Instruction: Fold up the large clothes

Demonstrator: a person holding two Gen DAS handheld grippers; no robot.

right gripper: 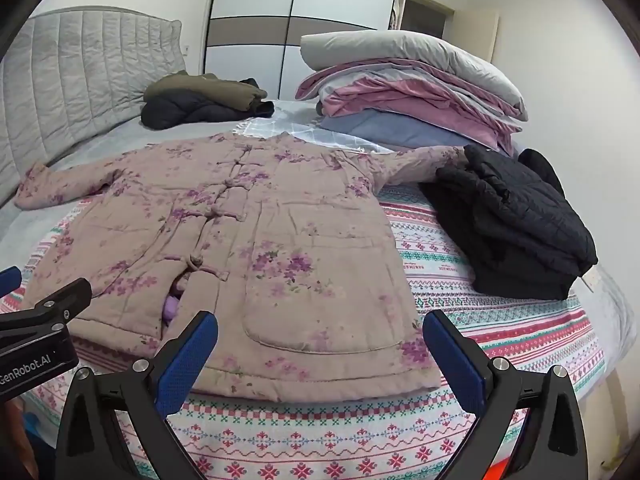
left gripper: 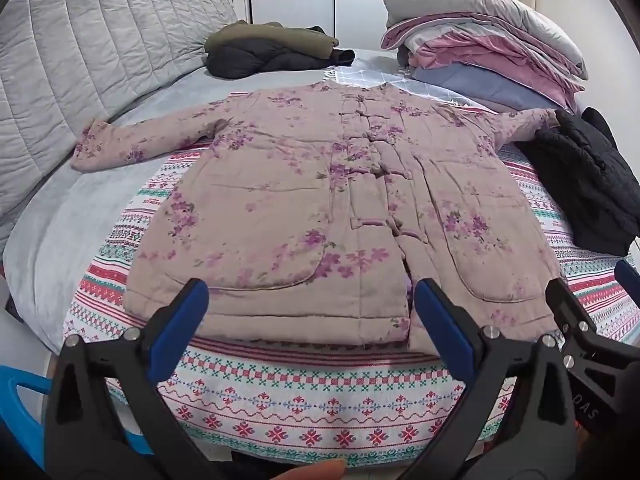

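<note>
A pink padded jacket with purple flowers point(left gripper: 304, 200) lies flat and face up on the patterned bedspread point(left gripper: 304, 400), both sleeves spread out. It also shows in the right wrist view point(right gripper: 248, 248). My left gripper point(left gripper: 310, 320) is open and empty, just above the jacket's near hem. My right gripper point(right gripper: 320, 352) is open and empty over the hem's right part, and its side shows in the left wrist view point(left gripper: 576, 328). The jacket's right sleeve end runs under a folded black jacket point(right gripper: 516, 224).
A dark green and black coat heap point(left gripper: 276, 50) lies at the far side of the bed. A stack of folded quilts and a pillow point(right gripper: 412, 92) sits at the back right. A grey padded headboard point(left gripper: 88, 52) stands at the left. A blue object point(left gripper: 16, 408) is at the bed's near left.
</note>
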